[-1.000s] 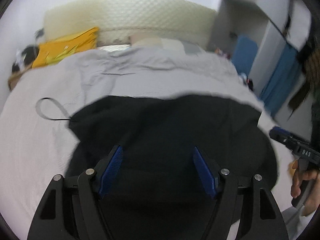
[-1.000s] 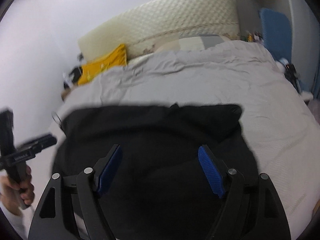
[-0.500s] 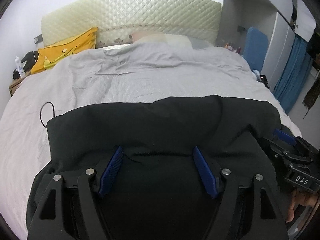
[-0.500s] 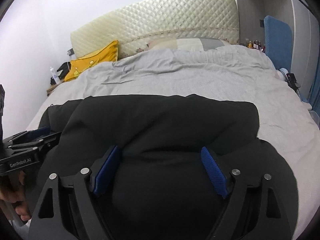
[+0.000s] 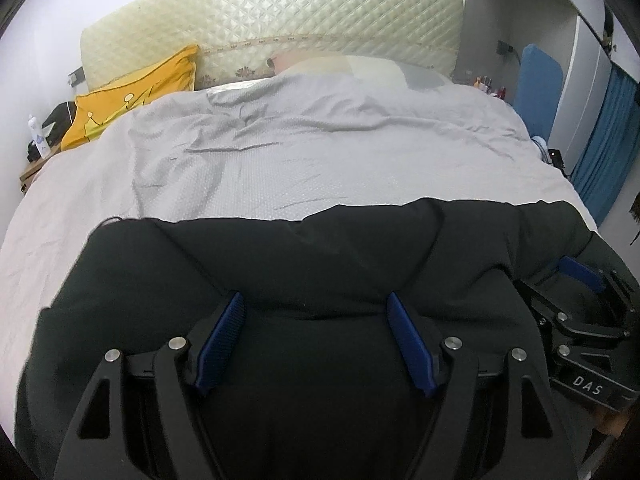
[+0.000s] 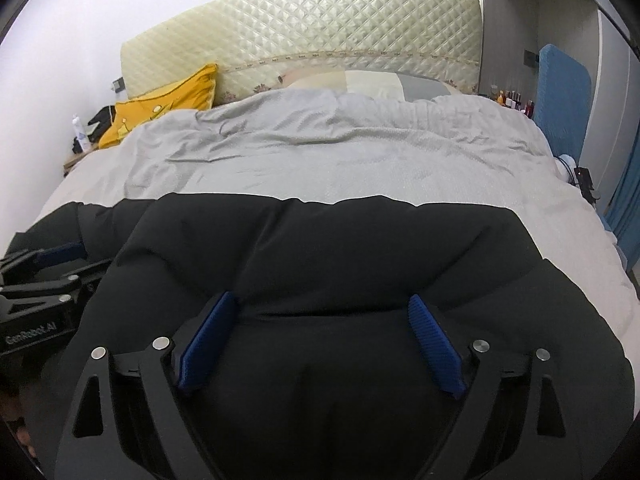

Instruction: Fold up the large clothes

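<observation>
A large black padded garment (image 5: 304,264) lies spread across the near part of a bed with a grey cover (image 5: 304,160). It also fills the near half of the right wrist view (image 6: 328,248). My left gripper (image 5: 316,308) is open, its blue pads (image 5: 224,332) resting low on the black cloth near its near edge. My right gripper (image 6: 320,308) is open too, its pads (image 6: 432,332) pressed into the cloth. Each gripper shows at the side of the other's view, the right one (image 5: 580,320) and the left one (image 6: 44,272).
A quilted cream headboard (image 5: 272,20) stands at the far end with a yellow pillow (image 5: 132,100) and pale pillows (image 6: 360,80). A nightstand with a bottle (image 5: 38,140) is at the far left. A blue chair (image 5: 536,84) and blue curtain (image 5: 608,140) stand right.
Both grippers have come down and forward onto the garment. The garment has settled flatter and wider on the bed, and its far edge now lies straighter. A black cord loop at left is now covered.
</observation>
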Demonstrator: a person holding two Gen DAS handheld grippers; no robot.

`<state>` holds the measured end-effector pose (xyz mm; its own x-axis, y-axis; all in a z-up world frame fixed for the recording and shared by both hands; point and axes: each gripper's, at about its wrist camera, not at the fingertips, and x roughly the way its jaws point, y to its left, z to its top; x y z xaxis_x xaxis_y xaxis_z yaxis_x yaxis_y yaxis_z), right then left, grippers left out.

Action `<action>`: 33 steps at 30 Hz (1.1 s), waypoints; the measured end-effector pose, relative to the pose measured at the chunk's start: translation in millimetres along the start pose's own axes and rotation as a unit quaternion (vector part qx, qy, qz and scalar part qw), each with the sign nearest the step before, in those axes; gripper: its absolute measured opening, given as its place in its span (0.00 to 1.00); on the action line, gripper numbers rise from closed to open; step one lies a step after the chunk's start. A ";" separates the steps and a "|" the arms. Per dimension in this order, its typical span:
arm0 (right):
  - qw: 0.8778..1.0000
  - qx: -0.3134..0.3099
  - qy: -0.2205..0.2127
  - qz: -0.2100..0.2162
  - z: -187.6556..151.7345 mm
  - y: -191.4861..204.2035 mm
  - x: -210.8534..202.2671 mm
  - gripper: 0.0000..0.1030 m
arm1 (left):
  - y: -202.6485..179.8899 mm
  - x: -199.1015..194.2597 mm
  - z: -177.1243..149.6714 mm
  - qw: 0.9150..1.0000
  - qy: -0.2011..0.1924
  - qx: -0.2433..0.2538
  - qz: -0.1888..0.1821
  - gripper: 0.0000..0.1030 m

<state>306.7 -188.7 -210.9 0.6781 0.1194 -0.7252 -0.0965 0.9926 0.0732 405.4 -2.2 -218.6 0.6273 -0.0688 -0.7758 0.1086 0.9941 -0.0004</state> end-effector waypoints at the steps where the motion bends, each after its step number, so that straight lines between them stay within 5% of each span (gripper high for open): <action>1: 1.000 0.001 0.001 0.000 0.3 0.0 -0.9 0.87 | 1.0 -1.8 -0.8 1.000 0.001 0.000 0.000 0.72; 16: 1.000 0.004 -0.022 -0.009 -20.7 -44.3 -50.8 0.94 | 29.4 -46.3 -36.7 0.997 -0.040 0.051 0.037 0.74; 33: 1.000 0.006 -0.006 -0.005 -36.2 -54.4 -33.6 1.00 | 30.2 -28.0 -38.8 0.999 -0.006 0.031 0.028 0.77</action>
<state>262.8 -247.5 -215.3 0.6880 0.1095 -0.7174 -0.0812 0.9940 0.0739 361.3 33.0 -221.4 0.6431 -0.0151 -0.7656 0.1202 0.9894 0.0815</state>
